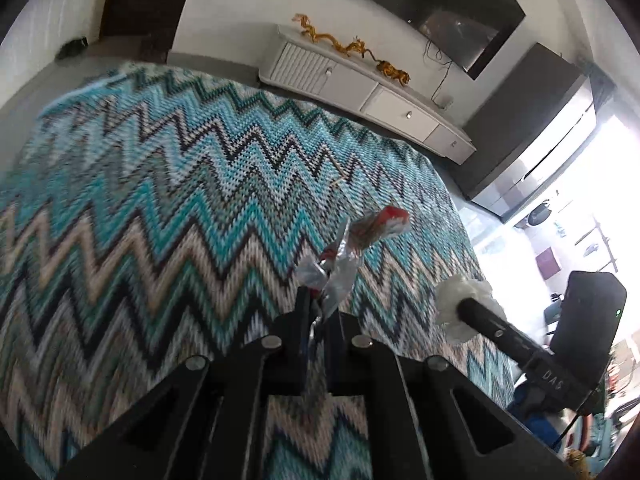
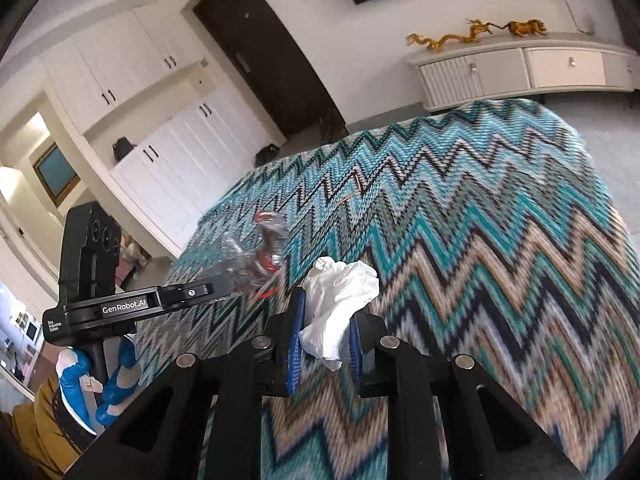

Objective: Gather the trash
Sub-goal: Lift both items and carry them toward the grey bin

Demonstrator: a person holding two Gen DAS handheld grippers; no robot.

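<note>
Above the teal zigzag knitted cover [image 2: 500, 240], we see the left gripper [image 1: 320, 312] pinching a crinkled clear-and-red plastic wrapper [image 1: 352, 252] and the right gripper [image 2: 325, 336] clamping a crumpled white tissue [image 2: 340, 300]; either light scrap might slip free.

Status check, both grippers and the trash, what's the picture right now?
Left gripper shut on a crinkled wrapper. Right gripper shut on a white tissue. Small sticks left on the zigzag blanket. Nothing in the way.
</note>
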